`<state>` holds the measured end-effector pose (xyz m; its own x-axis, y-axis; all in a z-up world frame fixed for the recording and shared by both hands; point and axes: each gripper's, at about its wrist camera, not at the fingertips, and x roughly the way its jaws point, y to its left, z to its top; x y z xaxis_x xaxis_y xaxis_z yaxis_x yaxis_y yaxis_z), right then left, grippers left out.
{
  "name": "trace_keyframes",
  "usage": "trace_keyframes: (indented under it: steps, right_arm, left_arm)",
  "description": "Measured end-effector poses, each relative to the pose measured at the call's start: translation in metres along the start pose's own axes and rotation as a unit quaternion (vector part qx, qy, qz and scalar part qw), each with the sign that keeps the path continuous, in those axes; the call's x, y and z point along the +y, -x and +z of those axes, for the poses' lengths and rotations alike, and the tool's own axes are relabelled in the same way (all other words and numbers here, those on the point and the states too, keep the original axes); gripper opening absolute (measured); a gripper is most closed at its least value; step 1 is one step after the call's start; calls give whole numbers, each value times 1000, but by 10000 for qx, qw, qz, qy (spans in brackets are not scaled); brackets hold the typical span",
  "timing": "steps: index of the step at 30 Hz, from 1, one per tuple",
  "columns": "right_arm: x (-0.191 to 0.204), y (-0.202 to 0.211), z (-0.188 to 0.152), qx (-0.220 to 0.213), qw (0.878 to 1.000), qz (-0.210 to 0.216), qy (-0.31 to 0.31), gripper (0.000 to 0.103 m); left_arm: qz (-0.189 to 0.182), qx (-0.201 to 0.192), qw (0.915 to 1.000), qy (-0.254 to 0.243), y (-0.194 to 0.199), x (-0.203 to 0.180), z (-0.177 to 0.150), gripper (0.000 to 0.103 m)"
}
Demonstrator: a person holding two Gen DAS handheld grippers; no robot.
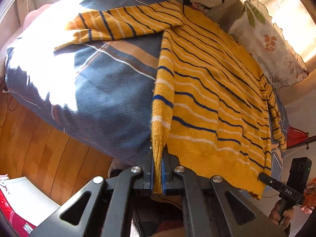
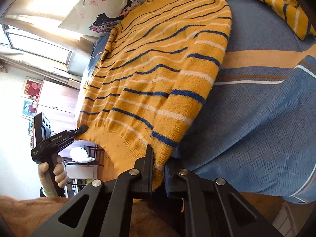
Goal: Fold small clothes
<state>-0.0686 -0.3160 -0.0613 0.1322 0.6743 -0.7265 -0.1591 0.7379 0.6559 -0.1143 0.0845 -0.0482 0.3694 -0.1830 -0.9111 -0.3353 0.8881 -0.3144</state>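
The sweater [image 1: 207, 88], yellow knit with blue and white stripes, lies spread on the bed [image 1: 108, 98], collar at the far end near the pillows [image 1: 272, 45] and hem hanging a little over the near edge. One sleeve [image 1: 164, 102] is laid down along the side of the body. The other sleeve [image 1: 118, 25] sprawls out sideways across the cover.

The left claw [image 1: 158, 169] is pinched nearly shut on the cuff of the laid-down sleeve, with the knit pressed between its blue pads. In the right wrist view, the right claw [image 2: 158, 164] is likewise closed on the yellow knit at the hem, one finger on top of the cloth and the other beneath. Each camera shows the other claw's tip at the far corner of the hem, so the bottom edge seems held at both ends.

The step in hand looks like gripping the hem, either to tension the body flat or to start a fold. The loose sleeve probably needs bringing in across the body first. Otherwise both claws would lift together and carry the hem toward the collar, keeping level so the edge stays straight.

Both claws point forward over the bed edge, low and close to the cover. The left hand [image 2: 57, 169] wraps its handle from below.
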Motion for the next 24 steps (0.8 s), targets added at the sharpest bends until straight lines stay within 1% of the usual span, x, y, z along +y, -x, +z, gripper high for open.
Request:
trace_keyframes:
  steps: [2,3,4,5,6,7,9,10,11,12,13,14,15,17,18,19,22,24]
  right_arm:
    - [-4,-1,-5,79,9999,-74,-19,8]
    - [-8,-5,-5,114,9998,-154,-9,9]
    - [-12,-9,-5,142,9996,-253,-14,11]
    - [-17,-11,-3,137,9994,-302,-79,12]
    - [-20,-7,0,46,9995,-274,-154,12]
    - [-23,3,4,-165,9993,-254,-213,12]
    - [-34,33,11,-732,9955,-488,-352,25]
    - [-43,51,16,-1063,9904,-717,-511,42]
    - [-58,71,20,-1448,9813,-1018,-756,51]
    - [-73,89,22,-1767,9708,-1262,-1018,51]
    - [-93,109,24,-2077,9568,-1507,-1367,51]
    - [-109,125,27,-2275,9459,-1666,-1606,51]
    - [-119,138,30,-2411,9377,-1801,-1737,51]
    - [-144,168,39,-2772,9098,-2307,-2054,52]
    - [-154,178,43,-2901,8993,-2431,-2191,53]
    - [-166,185,48,-2915,8942,-2490,-2311,55]
    - [-192,187,60,-2684,8900,-2577,-2636,55]
    - [-207,184,65,-2734,8835,-2388,-2960,55]
  left_arm:
    - [92,26,9999,120,0,12,-3,6]
    - [168,107,9996,177,-5,17,-4,6]
    - [260,208,9992,239,-12,18,-4,6]
    - [235,275,9989,308,-15,21,-5,6]
    - [201,290,9988,343,-14,24,-6,6]
    - [229,205,9990,311,-7,26,-7,6]
    - [382,-130,9991,150,12,27,-6,6]
    - [503,-280,9983,107,21,28,-4,6]
    - [600,-399,9973,107,30,29,-1,6]
    - [649,-466,9967,133,36,31,3,6]
    - [651,-523,9963,186,42,34,7,6]
    - [636,-573,9960,246,46,35,11,7]
    - [604,-619,9958,295,50,35,16,8]
    - [493,-693,9958,334,53,31,22,15]
    - [463,-705,9959,321,51,24,27,17]
    - [455,-699,9961,276,49,17,28,19]
    - [409,-593,9973,132,40,-1,34,19]
    - [336,-536,9980,53,34,-11,37,19]
